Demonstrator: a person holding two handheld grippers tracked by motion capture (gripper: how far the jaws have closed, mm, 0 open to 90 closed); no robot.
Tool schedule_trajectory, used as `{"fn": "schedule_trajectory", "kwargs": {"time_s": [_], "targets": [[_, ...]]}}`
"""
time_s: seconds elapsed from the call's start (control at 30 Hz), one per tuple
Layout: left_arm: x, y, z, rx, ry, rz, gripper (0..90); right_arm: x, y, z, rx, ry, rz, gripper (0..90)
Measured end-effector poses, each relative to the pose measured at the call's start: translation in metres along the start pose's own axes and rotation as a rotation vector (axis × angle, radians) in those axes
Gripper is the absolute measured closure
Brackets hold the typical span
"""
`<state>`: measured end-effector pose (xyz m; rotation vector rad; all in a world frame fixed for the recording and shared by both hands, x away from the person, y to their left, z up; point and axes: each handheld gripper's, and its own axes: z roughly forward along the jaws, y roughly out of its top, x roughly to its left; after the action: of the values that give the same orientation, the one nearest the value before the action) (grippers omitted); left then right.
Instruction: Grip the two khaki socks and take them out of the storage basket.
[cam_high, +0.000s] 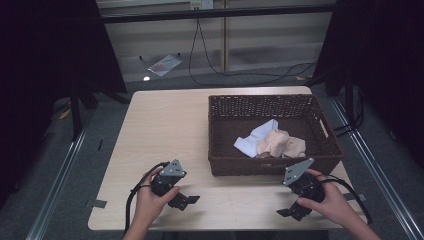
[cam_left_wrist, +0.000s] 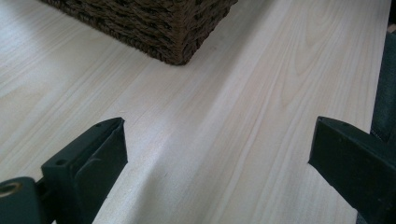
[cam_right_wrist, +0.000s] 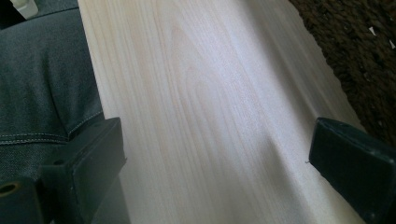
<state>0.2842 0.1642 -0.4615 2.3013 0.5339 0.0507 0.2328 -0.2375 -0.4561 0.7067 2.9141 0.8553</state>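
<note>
A dark wicker basket (cam_high: 220, 131) stands on the right half of the pale wooden table (cam_high: 165, 130). Inside it lie a white-blue cloth (cam_high: 255, 139) and a peach cloth (cam_high: 280, 144), crumpled together. My left gripper (cam_high: 186, 200) rests low over the table's front edge, left of the basket, pointing right. In the left gripper view it (cam_left_wrist: 217, 135) stands open with bare wood between the jaws and the basket's corner (cam_left_wrist: 177, 32) ahead. My right gripper (cam_high: 291, 212) sits in front of the basket's right end. The right gripper view has it (cam_right_wrist: 217, 140) open over bare wood.
Beside the right gripper view's left jaw is the person's dark denim leg (cam_right_wrist: 42, 79), and the basket's side (cam_right_wrist: 364, 56) is at the upper right. A black cable (cam_high: 210, 70) and a plastic bag (cam_high: 164, 64) lie on the floor beyond the table.
</note>
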Motion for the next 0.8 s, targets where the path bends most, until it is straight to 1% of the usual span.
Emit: {"fn": "schedule_trajectory", "kwargs": {"time_s": [0.07, 0.13, 0.17, 0.2, 0.27, 0.37, 0.4, 0.43, 0.53, 0.63, 0.67, 0.7, 0.73, 0.77, 0.8], "targets": [[0.001, 0.0, 0.0, -0.005, -0.003, -0.002, 3.9, 0.001, 0.002, 0.001, 0.015, 0.002, 0.011, 3.3], [0.001, -0.001, -0.001, -0.005, 0.002, -0.009, 3.8, 0.0, 0.003, 0.001, 0.012, 0.008, 0.013, 3.3], [0.001, -0.001, 0.0, -0.005, -0.004, -0.011, 3.8, -0.001, 0.003, 0.001, 0.018, 0.009, 0.017, 3.2], [0.001, -0.001, -0.001, 0.009, 0.001, -0.012, 3.7, -0.002, 0.002, 0.001, 0.022, 0.008, 0.01, 3.3], [0.001, -0.001, 0.0, 0.009, -0.003, -0.014, 3.8, -0.002, 0.002, 0.0, 0.034, 0.006, 0.013, 3.3], [0.001, -0.001, 0.0, 0.012, -0.006, -0.015, 3.8, -0.003, 0.002, -0.001, 0.041, 0.017, 0.022, 3.6], [0.001, -0.001, 0.001, 0.003, -0.015, -0.018, 3.8, -0.003, 0.002, -0.002, 0.045, 0.017, 0.02, 3.6], [0.002, -0.001, 0.001, 0.008, -0.012, -0.012, 3.7, -0.003, 0.002, -0.003, 0.055, 0.02, 0.025, 3.7], [0.002, -0.001, 0.002, 0.008, -0.016, -0.012, 3.7, -0.004, 0.005, -0.006, 0.076, 0.007, 0.0, 3.7], [0.002, -0.001, 0.002, 0.016, -0.011, -0.012, 3.7, -0.003, 0.009, -0.009, 0.091, 0.009, 0.005, 3.7], [0.002, -0.001, 0.002, 0.014, -0.016, -0.014, 3.7, -0.003, 0.013, -0.011, 0.096, 0.013, -0.006, 3.8], [0.002, -0.001, 0.002, 0.014, -0.016, -0.014, 3.8, -0.003, 0.013, -0.011, 0.096, 0.013, -0.006, 3.8], [0.002, -0.001, 0.002, 0.014, -0.019, -0.018, 3.8, -0.004, 0.016, -0.013, 0.114, 0.014, -0.006, 3.8], [0.002, -0.001, 0.002, 0.014, -0.02, -0.019, 3.7, -0.005, 0.018, -0.014, 0.117, 0.017, -0.011, 3.8], [0.002, -0.001, 0.002, 0.012, -0.02, -0.024, 3.7, -0.004, 0.02, -0.015, 0.126, 0.022, -0.003, 3.8]]}}
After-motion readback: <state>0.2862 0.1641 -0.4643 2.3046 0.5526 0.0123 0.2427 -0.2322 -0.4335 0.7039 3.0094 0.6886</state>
